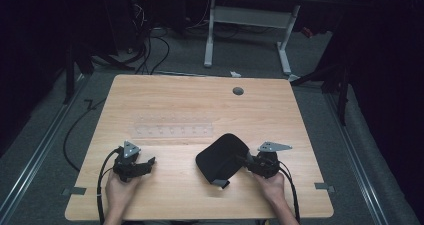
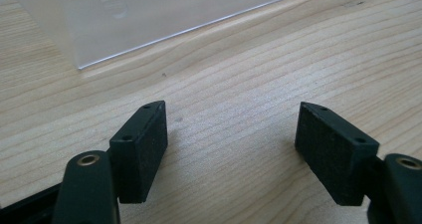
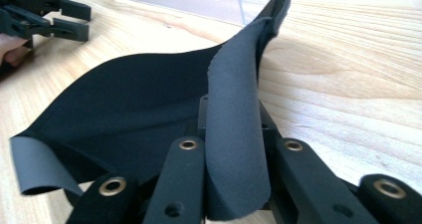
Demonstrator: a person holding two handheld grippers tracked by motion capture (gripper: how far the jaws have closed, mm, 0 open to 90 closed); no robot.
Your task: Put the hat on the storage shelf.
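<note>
- While its jaws clamp a folded edge, the right gripper (image 3: 234, 134) pinches the black fabric pad (image 1: 221, 157) — soft, matte, curled — at the wooden table's (image 1: 170, 97) near right.
- Left gripper (image 2: 231, 152): jaws wide apart, empty, over pale grained wood, near a clear acrylic rack (image 1: 172, 130).

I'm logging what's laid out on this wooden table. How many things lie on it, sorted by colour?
Black: 1, the dark cloth, its edge clamped in the right hand-held gripper
Clear: 1, the transparent plastic rack with a row of holes
Total: 2 things on the table. The left hand-held gripper is open over bare wood.
</note>
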